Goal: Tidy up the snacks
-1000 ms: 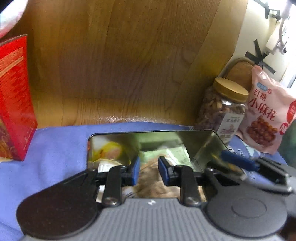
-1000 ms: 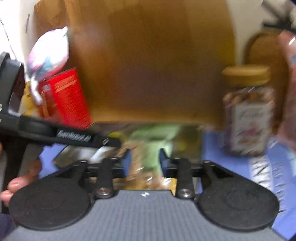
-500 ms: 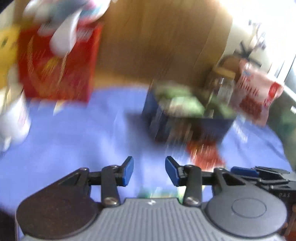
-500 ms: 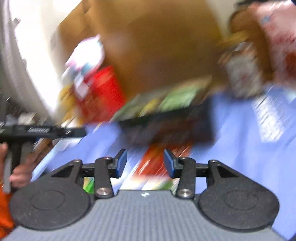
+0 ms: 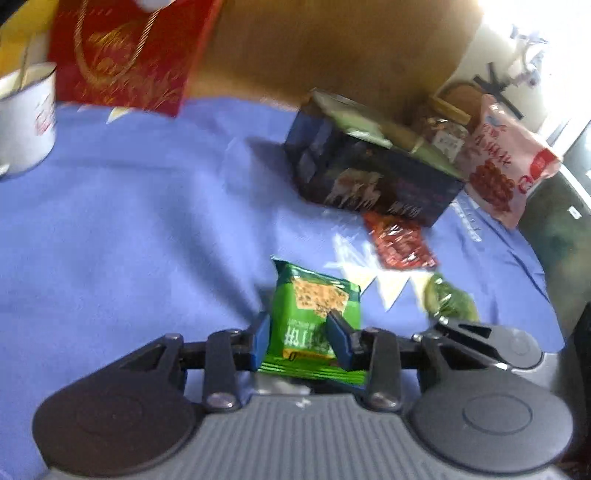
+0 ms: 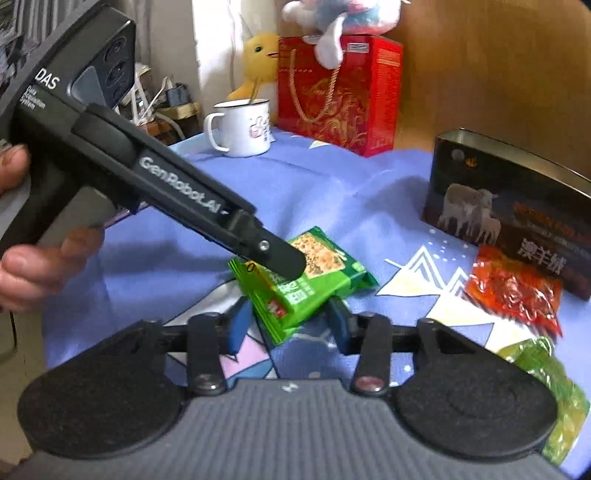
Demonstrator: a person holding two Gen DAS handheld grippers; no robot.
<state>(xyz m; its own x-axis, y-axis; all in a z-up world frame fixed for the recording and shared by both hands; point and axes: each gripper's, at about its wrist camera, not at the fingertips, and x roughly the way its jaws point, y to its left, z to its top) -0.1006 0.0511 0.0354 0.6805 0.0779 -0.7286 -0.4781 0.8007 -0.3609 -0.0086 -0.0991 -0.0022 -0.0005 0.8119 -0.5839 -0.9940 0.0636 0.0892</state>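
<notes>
The left gripper (image 5: 300, 334) has its two blue-tipped fingers on either side of a green cracker packet (image 5: 314, 321), pressing against its sides so the packet is clamped between them. The packet lies low over the blue tablecloth (image 5: 129, 221); whether it touches the cloth cannot be told. From the right wrist view, the left gripper's black arm reaches in from the left, held in a hand (image 6: 33, 258), and its tip covers part of the same green packet (image 6: 314, 280).

The right gripper (image 6: 286, 321) sits just behind that packet with its blue fingers spread apart and nothing between them.

Beyond the green packet, a red snack packet (image 6: 513, 291) lies on the cloth, touching the front of a dark open tin box (image 6: 517, 206) with sheep printed on its side. A clear packet with green contents (image 6: 546, 384) lies near the right gripper's right side.

Farther back stand a white mug (image 6: 242, 127), a red gift bag (image 6: 340, 92) with a plush toy (image 6: 340, 18) on top, and a yellow plush duck (image 6: 258, 62). In the left wrist view, a jar (image 5: 443, 129) and a pink snack bag (image 5: 506, 162) stand behind the tin box.
</notes>
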